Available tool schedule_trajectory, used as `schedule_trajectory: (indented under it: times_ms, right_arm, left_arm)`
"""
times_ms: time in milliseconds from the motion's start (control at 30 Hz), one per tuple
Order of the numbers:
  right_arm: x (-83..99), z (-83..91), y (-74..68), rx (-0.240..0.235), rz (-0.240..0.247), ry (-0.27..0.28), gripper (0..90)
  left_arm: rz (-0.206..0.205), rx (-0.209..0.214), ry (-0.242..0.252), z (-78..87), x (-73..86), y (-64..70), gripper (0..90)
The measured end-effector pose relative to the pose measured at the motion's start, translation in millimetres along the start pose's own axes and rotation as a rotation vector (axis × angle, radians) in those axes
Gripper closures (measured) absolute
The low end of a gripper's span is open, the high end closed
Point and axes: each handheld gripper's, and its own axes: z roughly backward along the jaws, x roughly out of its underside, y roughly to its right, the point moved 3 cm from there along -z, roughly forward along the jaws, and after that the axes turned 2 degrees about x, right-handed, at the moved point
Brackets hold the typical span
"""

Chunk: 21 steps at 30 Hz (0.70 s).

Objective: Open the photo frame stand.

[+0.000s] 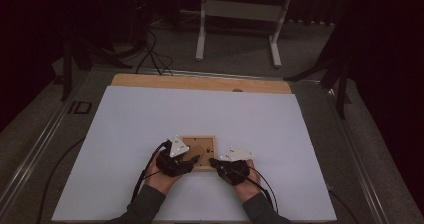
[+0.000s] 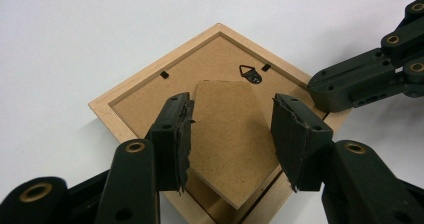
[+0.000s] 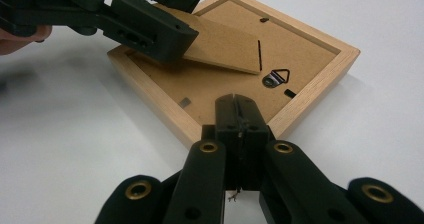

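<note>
Frame lies face down on the white counter, its hinged stand tilted up, long axis running straight away from the left claw. That claw gapes wide, a jaw on each side of the stand, neither clearly touching. The right claw, jaws pressed together, pins the frame's near edge.

Wooden picture frame lies face-down on the table, stand flap lifted.

Wooden picture frame lies back-up on white tabletop near the front edge. Left gripper at its front-left corner, right gripper at its front-right corner.
</note>
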Motion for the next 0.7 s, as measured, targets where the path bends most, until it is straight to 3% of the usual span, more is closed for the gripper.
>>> schedule_trajectory:
  times_ms: [367, 567, 700]
  right_arm:
    - [-0.2, 0.0, 0.1, -0.001, 0.001, -0.001, 89.7]
    - [-0.2, 0.0, 0.1, -0.001, 0.002, -0.001, 89.7]
    - [-0.1, 0.0, 0.2, -0.002, 0.002, -0.001, 89.7]
  left_arm:
    - [0.046, 0.020, 0.070, 25.3, -4.4, -6.3, 47.0]
    - [0.035, 0.021, 0.049, 36.7, 1.2, -5.6, 48.7]
    - [0.050, 0.033, 0.027, 40.1, 8.0, -7.1, 52.6]
